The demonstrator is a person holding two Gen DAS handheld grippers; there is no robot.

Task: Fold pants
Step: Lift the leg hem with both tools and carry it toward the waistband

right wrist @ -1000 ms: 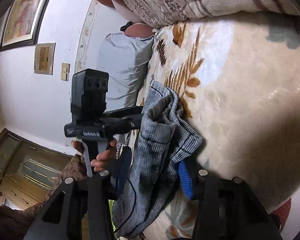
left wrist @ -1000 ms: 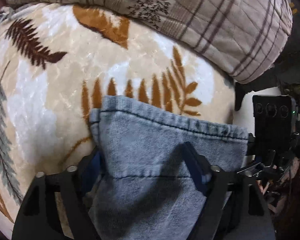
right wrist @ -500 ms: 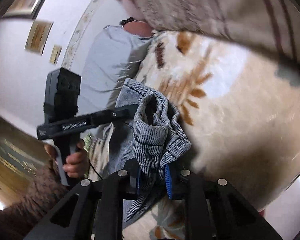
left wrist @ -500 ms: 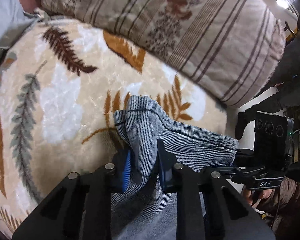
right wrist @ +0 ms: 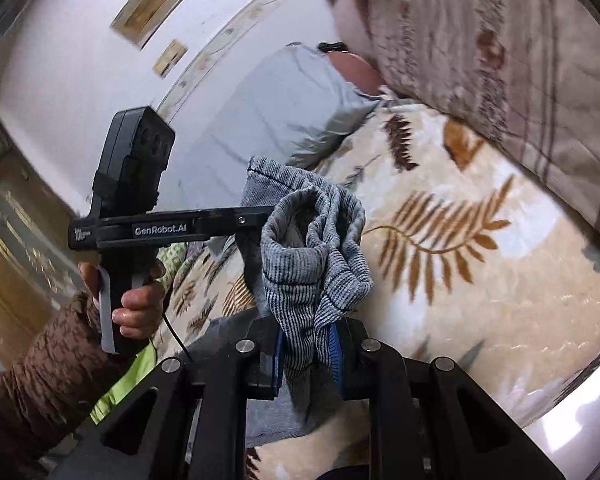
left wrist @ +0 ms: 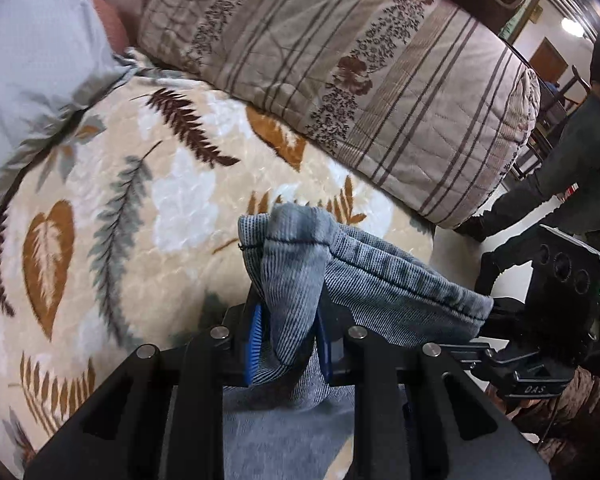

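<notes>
Both pairs of jaws are closed narrowly on bunched denim. Between the blue pads of the left gripper [left wrist: 288, 344] a gathered corner of the pants [left wrist: 364, 280] is pinched, and between the pads of the right gripper [right wrist: 308, 354] a second, more crumpled bunch of the same hem end is pinched.

The leaf-patterned blanket [left wrist: 112, 216] is taken as the landmark. The held end of the pants is seen raised above the blanket, near its edge, and a stitched hem is stretched between the two grippers; the rest of the garment hangs below the jaws and is largely hidden. A striped quilted cushion [left wrist: 364, 76] lies along the far side of the blanket, and a grey pillow [left wrist: 32, 60] sits at the blanket's far corner. In the right wrist view the person's left hand [right wrist: 136, 300], in a brown sleeve, is wrapped around the handle off the blanket's near edge.

The task is judged to be at an early stage. A two-point grasp on one end has been made and the cloth is clear of the blanket, but no neat fold is visible; the fabric is still rumpled. Still to be done: the pants spread flat on the blanket, the held end laid over, and the folds made.
</notes>
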